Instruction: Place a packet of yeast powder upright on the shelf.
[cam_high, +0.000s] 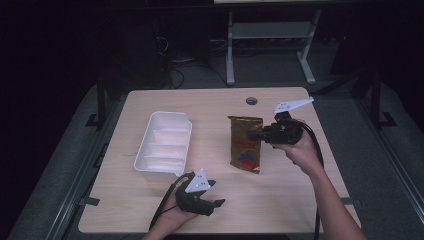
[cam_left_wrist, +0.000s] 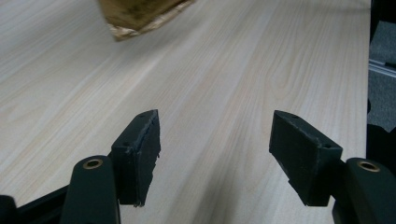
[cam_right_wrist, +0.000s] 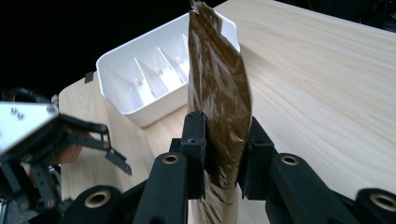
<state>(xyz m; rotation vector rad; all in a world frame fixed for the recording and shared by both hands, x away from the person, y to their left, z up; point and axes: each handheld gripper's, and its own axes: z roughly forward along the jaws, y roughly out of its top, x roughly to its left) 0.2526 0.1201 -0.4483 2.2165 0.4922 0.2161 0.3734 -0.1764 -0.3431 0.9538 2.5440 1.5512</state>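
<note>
We see the table (cam_high: 150, 210) with its near edge cut off behind our forearms and bare wood between the white divided tray (cam_high: 164, 145) and the gold-brown pouch (cam_high: 246, 142). The right gripper (cam_right_wrist: 223, 154) clamps the pouch mid-table, hiding its lower part; the print is hard to read. The left gripper (cam_left_wrist: 215, 149) hangs near the front edge, jaws spread apart on nothing.

Pale wood-grain table (cam_high: 300, 200), rounded corners, grommet hole (cam_high: 251, 101) at far edge. White divided bin (cam_high: 164, 145) sits on it, just beyond left claw (cam_high: 212, 195), well left of right claw (cam_high: 255, 135). Bare tabletop (cam_left_wrist: 243, 70) under & ahead of left claw.
</note>
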